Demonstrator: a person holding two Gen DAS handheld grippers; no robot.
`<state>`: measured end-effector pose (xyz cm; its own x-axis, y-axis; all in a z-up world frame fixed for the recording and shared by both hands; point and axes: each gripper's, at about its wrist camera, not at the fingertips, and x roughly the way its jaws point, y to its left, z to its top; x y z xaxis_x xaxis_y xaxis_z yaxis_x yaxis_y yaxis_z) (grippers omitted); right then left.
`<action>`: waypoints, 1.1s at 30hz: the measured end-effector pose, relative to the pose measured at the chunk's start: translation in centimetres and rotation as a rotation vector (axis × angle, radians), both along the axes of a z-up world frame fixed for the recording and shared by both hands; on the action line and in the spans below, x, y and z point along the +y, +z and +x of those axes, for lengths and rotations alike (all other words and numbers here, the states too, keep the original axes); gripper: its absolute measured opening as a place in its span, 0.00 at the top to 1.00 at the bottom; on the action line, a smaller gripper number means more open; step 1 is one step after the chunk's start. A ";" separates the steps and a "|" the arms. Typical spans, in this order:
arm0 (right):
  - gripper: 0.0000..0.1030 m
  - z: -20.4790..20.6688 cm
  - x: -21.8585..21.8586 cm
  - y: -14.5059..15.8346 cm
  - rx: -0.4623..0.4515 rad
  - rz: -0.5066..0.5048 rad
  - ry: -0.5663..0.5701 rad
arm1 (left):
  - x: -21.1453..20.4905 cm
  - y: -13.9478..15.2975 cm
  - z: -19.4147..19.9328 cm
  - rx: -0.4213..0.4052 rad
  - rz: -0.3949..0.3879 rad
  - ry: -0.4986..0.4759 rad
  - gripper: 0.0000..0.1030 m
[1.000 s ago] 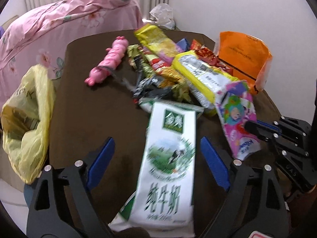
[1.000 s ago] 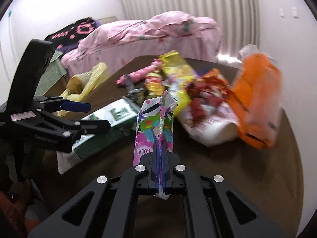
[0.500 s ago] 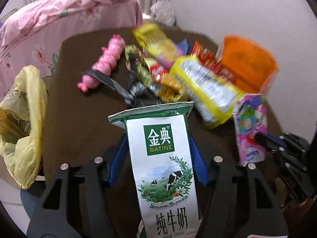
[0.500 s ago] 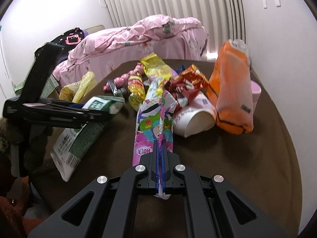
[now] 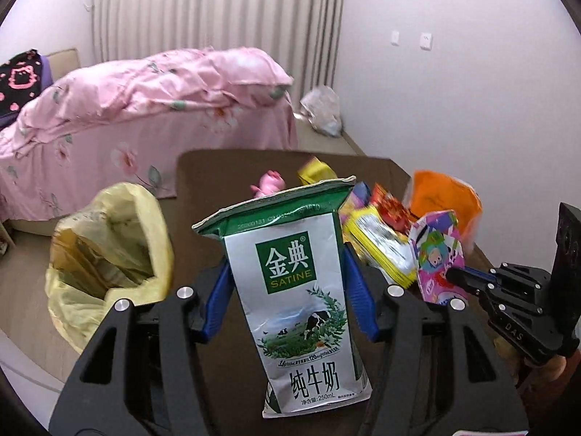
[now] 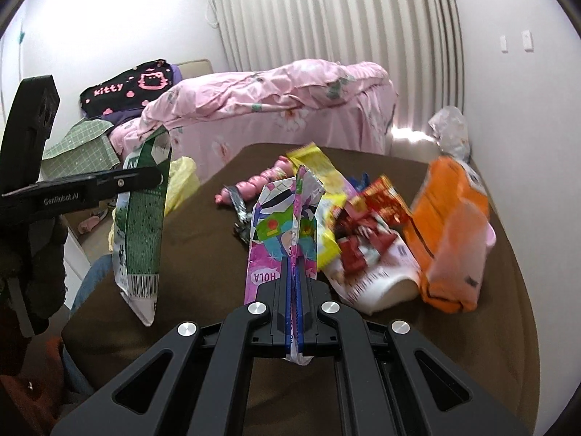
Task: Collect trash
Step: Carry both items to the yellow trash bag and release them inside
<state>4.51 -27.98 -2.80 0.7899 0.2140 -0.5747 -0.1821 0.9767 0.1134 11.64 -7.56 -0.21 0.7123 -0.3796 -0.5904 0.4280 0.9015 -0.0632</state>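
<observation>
A white and green milk carton (image 5: pixel 297 290) stands upright between the blue pads of my left gripper (image 5: pixel 287 265). Its jaws are closing and the pads press its sides. In the right wrist view the carton (image 6: pixel 139 225) hangs clear of the brown table (image 6: pixel 472 345), held by the left gripper (image 6: pixel 145 180). My right gripper (image 6: pixel 295 265) is shut on a pink cartoon wrapper (image 6: pixel 279 225), which sticks up from the jaws. The left wrist view shows that wrapper (image 5: pixel 437 258) at the right. An open yellow trash bag (image 5: pixel 109 254) hangs beside the table's left edge.
A heap of snack wrappers (image 6: pixel 366 225), an orange bag (image 6: pixel 454 225), a yellow packet (image 6: pixel 319 170) and a pink sausage string (image 6: pixel 261 178) lie on the table's far half. A bed with a pink quilt (image 5: pixel 145 109) stands behind.
My left gripper closed its pads onto the milk carton and lifted it upright off the table. My right gripper rose a little, still holding the pink wrapper.
</observation>
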 end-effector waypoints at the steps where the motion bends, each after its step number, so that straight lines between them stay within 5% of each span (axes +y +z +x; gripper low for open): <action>1: 0.97 0.3 0.4 0.3 -0.004 -0.001 0.009 | 0.3 0.2 0.2 -0.012 0.003 0.009 0.48; 5: 0.97 1.9 2.1 1.5 -0.032 -0.013 0.051 | 2.6 1.4 0.9 -0.091 0.028 0.075 0.48; 12: 0.97 6.8 6.9 4.4 -0.105 -0.041 0.170 | 11.3 4.1 4.3 -0.352 0.099 0.500 0.48; 15: 0.97 9.5 9.5 4.8 -0.127 -0.051 0.219 | 14.7 2.4 6.2 -0.407 0.037 0.638 0.48; 19: 0.97 12.7 12.4 4.3 -0.104 -0.044 0.269 | 16.5 -2.5 10.2 -0.265 0.069 0.704 0.48; 24: 0.97 16.0 16.4 3.2 -0.067 -0.042 0.368 | 17.1 -7.8 11.4 -0.037 0.069 0.676 0.49; 33: 0.97 20.9 24.4 -0.5 0.023 -0.034 0.522 | 19.5 -7.1 9.8 -0.002 -0.075 0.689 0.49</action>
